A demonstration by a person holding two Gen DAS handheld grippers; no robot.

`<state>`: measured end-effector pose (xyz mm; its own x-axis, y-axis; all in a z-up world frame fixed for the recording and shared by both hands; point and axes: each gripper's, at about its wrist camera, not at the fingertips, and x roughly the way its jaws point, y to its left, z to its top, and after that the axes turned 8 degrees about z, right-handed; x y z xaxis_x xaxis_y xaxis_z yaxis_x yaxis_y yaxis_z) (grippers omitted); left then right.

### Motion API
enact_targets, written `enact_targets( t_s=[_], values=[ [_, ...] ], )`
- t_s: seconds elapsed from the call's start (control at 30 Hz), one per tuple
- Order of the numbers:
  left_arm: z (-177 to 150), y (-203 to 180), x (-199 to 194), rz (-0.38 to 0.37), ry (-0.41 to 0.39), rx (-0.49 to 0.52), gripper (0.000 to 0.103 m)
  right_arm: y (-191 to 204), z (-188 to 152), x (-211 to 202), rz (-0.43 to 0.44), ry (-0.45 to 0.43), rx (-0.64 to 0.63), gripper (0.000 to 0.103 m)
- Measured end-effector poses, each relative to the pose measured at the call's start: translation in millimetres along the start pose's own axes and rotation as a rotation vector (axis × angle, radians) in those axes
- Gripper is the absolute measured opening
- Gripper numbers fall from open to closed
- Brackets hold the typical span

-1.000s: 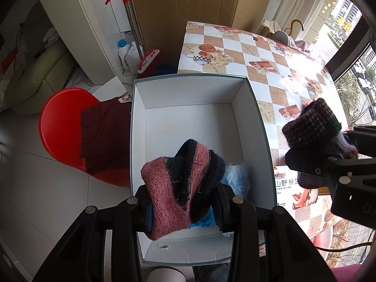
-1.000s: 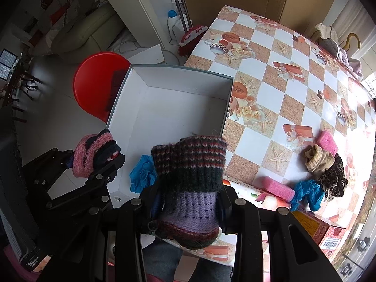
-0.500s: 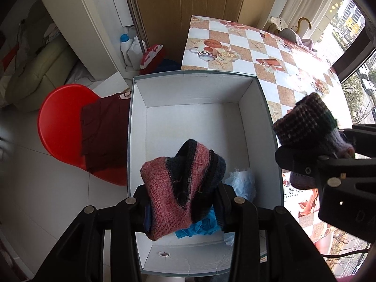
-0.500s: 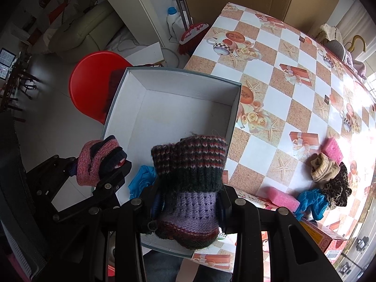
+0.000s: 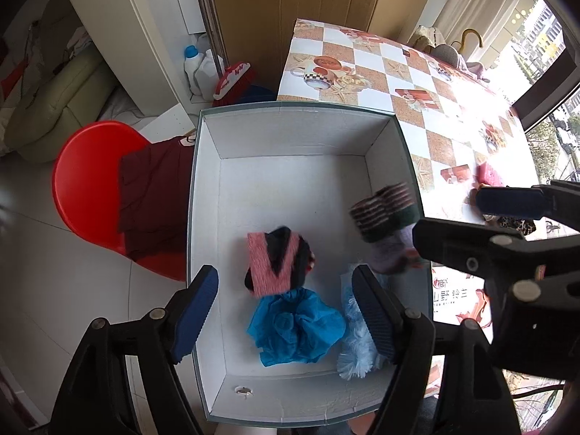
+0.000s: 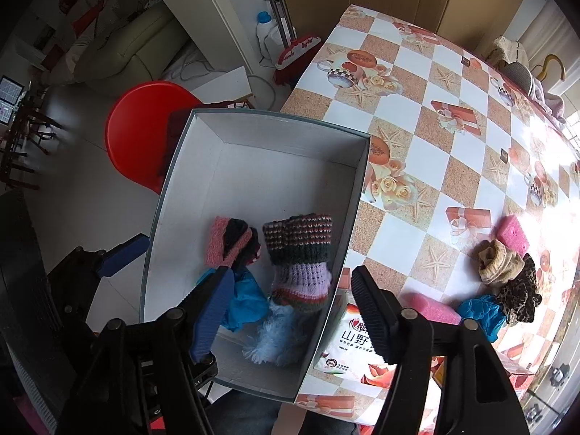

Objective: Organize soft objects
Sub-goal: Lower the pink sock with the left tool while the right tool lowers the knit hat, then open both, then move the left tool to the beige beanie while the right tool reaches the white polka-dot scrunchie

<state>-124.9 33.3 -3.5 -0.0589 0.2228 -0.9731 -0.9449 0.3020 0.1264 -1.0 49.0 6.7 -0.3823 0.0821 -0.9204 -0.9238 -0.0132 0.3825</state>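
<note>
My left gripper (image 5: 286,311) is open above the near end of the white box (image 5: 290,137). A pink-and-black knitted piece (image 5: 277,261) is blurred just beyond its fingers, inside the box. My right gripper (image 6: 290,311) is open over the box's right wall (image 6: 351,217). A striped purple knitted sock (image 6: 301,257) lies in the box below it, also seen blurred in the left wrist view (image 5: 384,217). A blue cloth (image 5: 295,326) and a pale blue fluffy item (image 5: 357,344) lie in the box's near end.
On the checkered table (image 6: 453,137) lie two pink sponges (image 6: 431,306), a beige knit (image 6: 498,262), a leopard scrunchie (image 6: 518,297) and a blue cloth (image 6: 482,313). A printed packet (image 6: 348,348) sits by the box. A red chair (image 5: 87,185) with a dark red cloth stands left.
Both grippers have opened and let go. The pink-and-black knit and the striped sock have dropped into the box.
</note>
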Motion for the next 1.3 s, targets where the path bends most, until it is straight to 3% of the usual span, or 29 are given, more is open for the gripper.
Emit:
enact_targets(
  t_s=[0.13, 0.47, 0.57, 0.6, 0.63, 0.67, 0.97, 1.3],
  values=[
    [-0.4, 3.3, 0.4, -0.015, 0.010, -0.031, 0.089, -2.1, 3.8, -2.4, -0.042, 0.012, 0.010, 0.073],
    [5.0, 7.8, -9.0, -0.084, 0.017, -0.057, 0.090, -25.1, 2.6, -10.9, 0.062, 0.028, 0.137, 0.074],
    [8.8, -0.5, -15.7, -0.106, 0.011, -0.031, 0.090, -34.9, -2.6, -13.4, 0.054, 0.043, 0.166, 0.074],
    [10.0, -4.4, -18.2, -0.114, 0.008, -0.020, 0.090, -40.2, -4.7, -13.2, 0.048, 0.058, 0.185, 0.075],
    [11.2, -8.7, -20.3, -0.121, 0.005, -0.006, 0.090, -46.7, -7.7, -14.2, 0.045, 0.069, 0.207, 0.091],
    [12.8, -14.0, -22.4, -0.127, 0.003, 0.008, 0.090, -54.2, -11.3, -16.3, 0.051, 0.068, 0.233, 0.103],
    [29.6, -75.1, -29.5, -0.183, 0.033, 0.142, 0.090, -133.0, -50.2, -62.3, 0.185, 0.010, 0.456, 0.103],
    [43.5, -165.4, -16.0, -0.182, 0.099, 0.307, 0.090, -270.8, -122.7, -138.3, 0.104, -0.120, 0.761, 0.103]
  ],
)
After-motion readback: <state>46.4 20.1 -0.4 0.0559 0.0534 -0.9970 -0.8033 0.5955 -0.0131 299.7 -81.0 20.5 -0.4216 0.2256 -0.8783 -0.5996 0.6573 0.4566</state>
